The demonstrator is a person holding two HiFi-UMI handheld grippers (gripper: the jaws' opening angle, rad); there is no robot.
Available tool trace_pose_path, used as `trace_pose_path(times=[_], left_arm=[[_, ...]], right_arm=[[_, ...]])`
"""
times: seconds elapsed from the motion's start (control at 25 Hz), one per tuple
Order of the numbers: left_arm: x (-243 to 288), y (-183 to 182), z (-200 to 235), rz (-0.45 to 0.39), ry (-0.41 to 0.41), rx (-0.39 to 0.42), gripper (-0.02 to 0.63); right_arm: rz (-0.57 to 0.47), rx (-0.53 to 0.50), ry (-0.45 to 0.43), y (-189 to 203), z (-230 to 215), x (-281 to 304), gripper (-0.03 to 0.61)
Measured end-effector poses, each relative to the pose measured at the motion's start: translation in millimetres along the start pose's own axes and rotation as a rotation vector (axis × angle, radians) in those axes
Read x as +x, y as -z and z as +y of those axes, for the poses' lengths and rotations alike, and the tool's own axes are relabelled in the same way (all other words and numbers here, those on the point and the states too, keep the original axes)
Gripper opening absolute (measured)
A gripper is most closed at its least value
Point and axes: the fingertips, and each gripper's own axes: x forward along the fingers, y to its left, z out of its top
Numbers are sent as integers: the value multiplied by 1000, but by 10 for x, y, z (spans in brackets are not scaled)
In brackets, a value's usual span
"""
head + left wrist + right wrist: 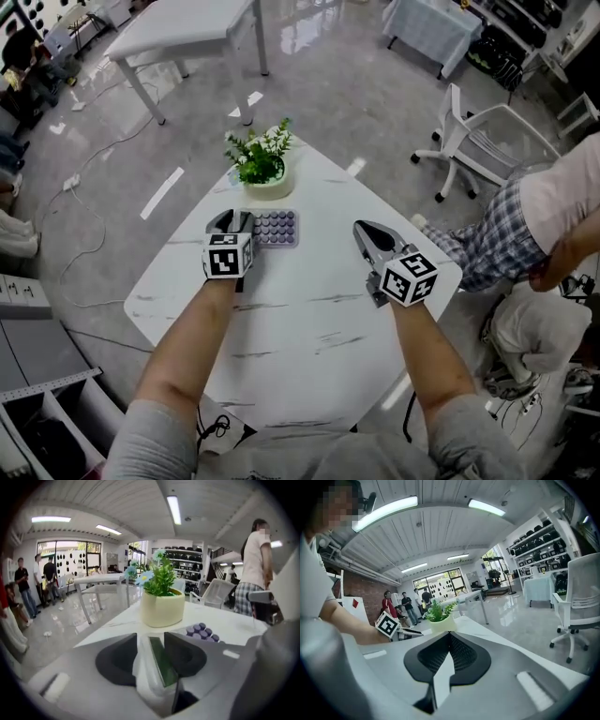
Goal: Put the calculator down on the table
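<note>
The calculator (275, 228) lies flat on the white marble table (309, 328), its purple keys facing up, just in front of the plant pot. My left gripper (232, 225) is at its left end. In the left gripper view the calculator's white end with the green display (163, 662) stands between the jaws of the left gripper (152, 638), which are spread and seem not to press on it; the keys (202, 632) show to the right. Over the table's right side, my right gripper (367, 231) is shut with nothing in it, its pads meeting at the tips (450, 634).
A cream pot with a green plant (262, 174) stands at the table's far edge, right behind the calculator. A white chair (487, 141) and a person in checked trousers (511, 234) are at the right. Another white table (178, 28) stands further off.
</note>
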Motion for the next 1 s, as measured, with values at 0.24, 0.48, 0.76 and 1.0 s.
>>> trace_pose_path(times=[0.24, 0.48, 0.76, 1.0], left_arm=[[-129, -53, 91, -46, 17, -67, 213], [-450, -273, -38, -123, 74, -98, 213], [-1157, -769, -296, -267, 203, -127, 213], [-2126, -1079, -474, -393, 332, -83, 170]], right_arm=[[-7, -9, 10, -116, 20, -70, 4], [-11, -32, 19, -253, 165, -212, 3], [-21, -78, 31, -602, 461, -463, 3], [-45, -117, 33, -968, 984, -807, 4]])
